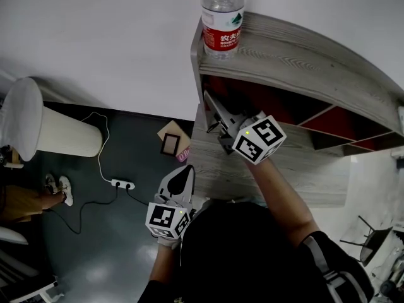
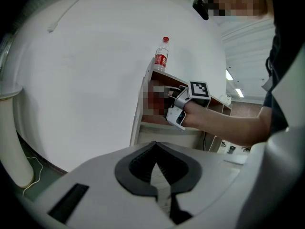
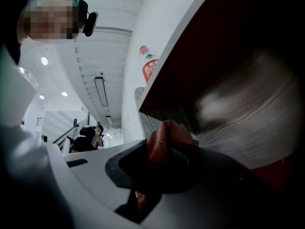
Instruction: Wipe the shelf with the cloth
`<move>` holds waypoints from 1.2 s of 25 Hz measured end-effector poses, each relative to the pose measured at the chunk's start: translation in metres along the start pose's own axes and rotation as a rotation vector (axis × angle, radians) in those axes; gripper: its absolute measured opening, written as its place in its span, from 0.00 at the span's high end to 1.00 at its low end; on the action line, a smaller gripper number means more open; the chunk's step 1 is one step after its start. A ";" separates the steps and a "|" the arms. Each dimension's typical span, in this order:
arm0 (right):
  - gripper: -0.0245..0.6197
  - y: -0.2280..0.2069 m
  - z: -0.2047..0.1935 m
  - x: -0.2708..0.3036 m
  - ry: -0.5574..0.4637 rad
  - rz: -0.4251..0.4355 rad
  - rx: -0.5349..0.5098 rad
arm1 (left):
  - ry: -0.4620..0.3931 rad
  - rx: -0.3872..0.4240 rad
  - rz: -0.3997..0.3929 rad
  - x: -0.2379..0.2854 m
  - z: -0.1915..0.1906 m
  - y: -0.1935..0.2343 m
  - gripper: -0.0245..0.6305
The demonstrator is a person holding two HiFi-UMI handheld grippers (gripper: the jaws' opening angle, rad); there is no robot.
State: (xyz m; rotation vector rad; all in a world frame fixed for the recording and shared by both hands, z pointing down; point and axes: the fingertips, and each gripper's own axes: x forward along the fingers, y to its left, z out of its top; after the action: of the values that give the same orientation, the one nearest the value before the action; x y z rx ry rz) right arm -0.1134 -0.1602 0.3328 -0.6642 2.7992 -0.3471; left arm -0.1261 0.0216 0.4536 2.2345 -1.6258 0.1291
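The grey wooden shelf (image 1: 303,62) has red back panels and stands against a white wall. My right gripper (image 1: 213,105) reaches into its upper left compartment, just under the top board. In the right gripper view it (image 3: 164,130) is shut on a reddish cloth (image 3: 167,136), which sits against the grey shelf board (image 3: 259,109). The cloth is hidden in the head view. My left gripper (image 1: 187,174) hangs low in front of the shelf's left corner, shut and holding nothing. The left gripper view shows that gripper (image 2: 155,146) pointed at the shelf (image 2: 143,111) and at my right arm.
A water bottle (image 1: 222,24) with a red label stands on the shelf's top left corner. On the dark floor to the left are a white cylinder (image 1: 38,128), a power strip (image 1: 122,184) with its cable, and a small box (image 1: 172,141). A chair (image 1: 372,238) stands at the lower right.
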 end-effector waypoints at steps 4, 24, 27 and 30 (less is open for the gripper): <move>0.86 0.011 0.025 -0.001 -0.107 0.069 0.035 | 0.006 0.001 0.002 0.001 -0.001 0.000 0.96; 0.87 -0.070 0.033 0.033 -0.374 -0.029 0.463 | 0.028 -0.020 0.050 0.001 -0.004 0.007 0.96; 0.87 -0.079 0.025 0.032 -0.399 -0.042 0.534 | 0.027 -0.022 0.057 0.002 -0.005 0.008 0.96; 0.87 -0.085 0.018 0.030 -0.417 -0.057 0.607 | 0.030 -0.023 0.061 0.002 -0.006 0.007 0.96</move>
State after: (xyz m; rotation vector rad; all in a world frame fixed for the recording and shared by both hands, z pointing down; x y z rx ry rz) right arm -0.1000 -0.2507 0.3346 -0.5820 2.1210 -0.9028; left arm -0.1316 0.0200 0.4612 2.1564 -1.6710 0.1584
